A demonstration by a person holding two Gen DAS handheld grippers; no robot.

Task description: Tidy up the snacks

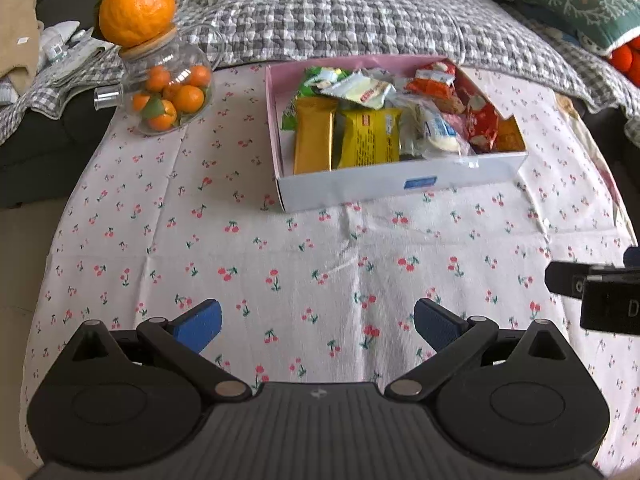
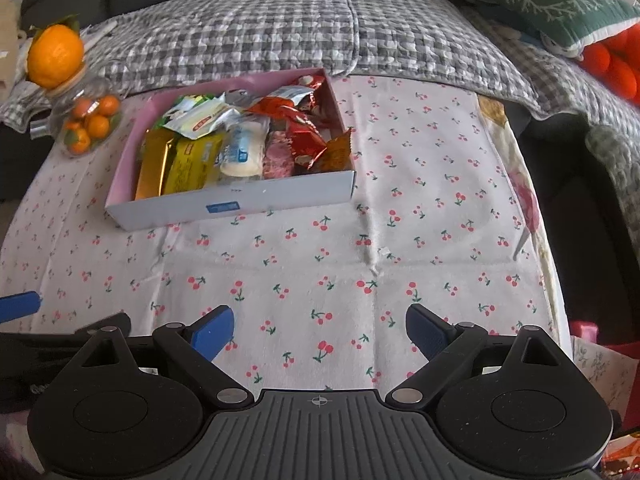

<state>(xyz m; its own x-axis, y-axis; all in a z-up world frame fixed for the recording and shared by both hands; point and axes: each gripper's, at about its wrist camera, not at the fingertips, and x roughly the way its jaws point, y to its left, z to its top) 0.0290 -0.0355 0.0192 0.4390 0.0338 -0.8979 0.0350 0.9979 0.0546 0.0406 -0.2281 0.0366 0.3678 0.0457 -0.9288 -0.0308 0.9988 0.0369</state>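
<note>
Each gripper, left [image 1: 318, 322] and right [image 2: 319, 330], is matte black with blue ribbed pads [image 1: 199, 325] on its two fingers. Silver round pivot pins sit at five and seven o'clock of the linkage arms, beside two round black discs. A grey ribbed housing [image 2: 318, 436] at six o'clock carries a small crosshair mark.

Both wrist views low over tablecloth [image 1: 320, 248], sharing snack box [image 2: 240, 204].
</note>
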